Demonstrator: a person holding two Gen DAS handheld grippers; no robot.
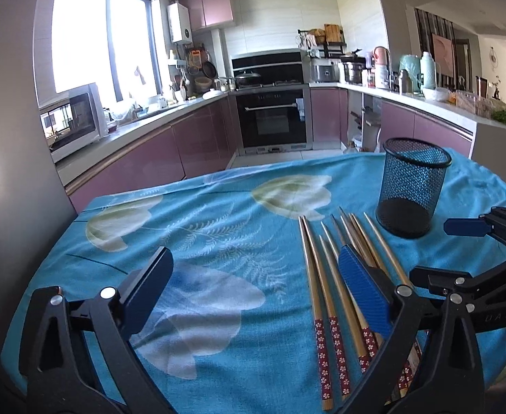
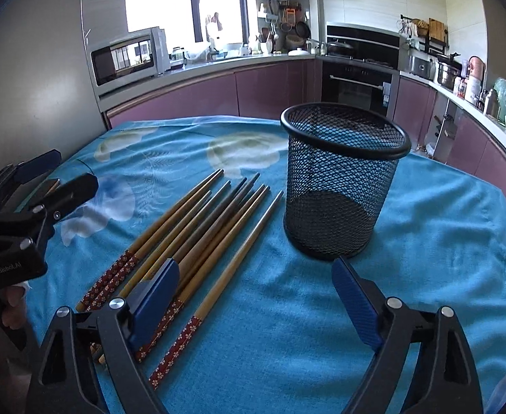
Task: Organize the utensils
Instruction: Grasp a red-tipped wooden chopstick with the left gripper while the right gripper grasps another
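Observation:
Several wooden chopsticks [image 1: 325, 276] with red flowered handles lie side by side on the blue tablecloth; they also show in the right wrist view [image 2: 197, 231]. A black mesh cup [image 1: 413, 188] stands upright and empty just right of their tips; it also shows in the right wrist view [image 2: 340, 179]. My left gripper [image 1: 256, 283] is open and empty, its right finger over the chopsticks. My right gripper [image 2: 256, 293] is open and empty, its left finger over the chopstick handles, the cup just ahead.
The table's blue flowered cloth [image 1: 218, 234] ends near a grey wall [image 1: 8, 172] on the left. Kitchen counters, a microwave [image 2: 128, 58] and an oven [image 1: 273, 117] stand beyond the table's far edge.

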